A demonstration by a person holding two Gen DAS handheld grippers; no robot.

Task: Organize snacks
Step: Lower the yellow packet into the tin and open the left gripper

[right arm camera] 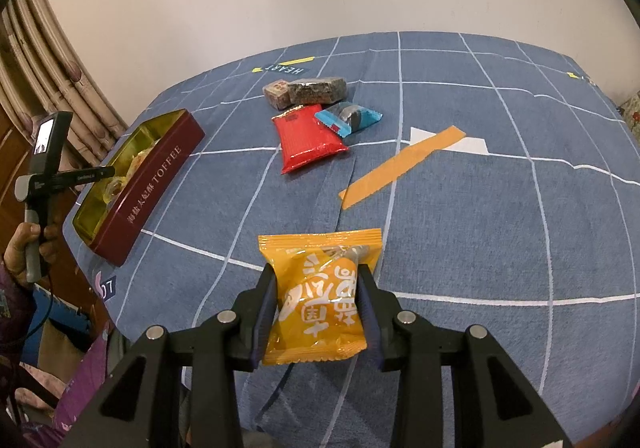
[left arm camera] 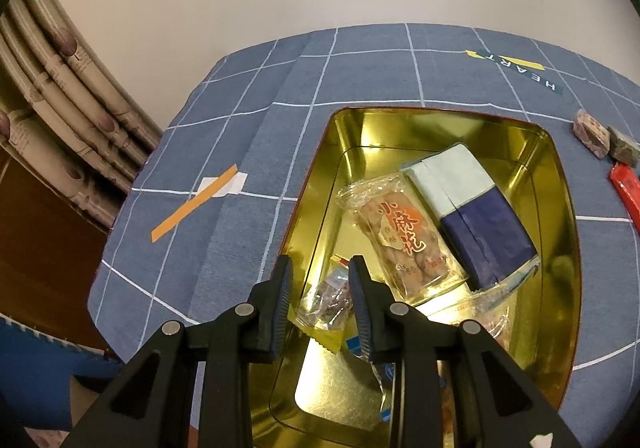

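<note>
A gold-lined tin with red outer walls lies on the blue checked cloth. It holds a clear twist-biscuit pack, a pale green and navy box and several small wrapped snacks. My left gripper hovers over the tin's near left part, open, with a small clear-wrapped snack lying below between its fingers. My right gripper is shut on an orange snack packet and holds it above the cloth. Loose snacks lie further back: a red packet, a blue-ended packet, a dark bar and a brown cube.
Orange tape strips mark the cloth. A "HEART" label lies near the far edge. Curtains hang at the left. The left hand and its gripper handle show beyond the tin in the right wrist view.
</note>
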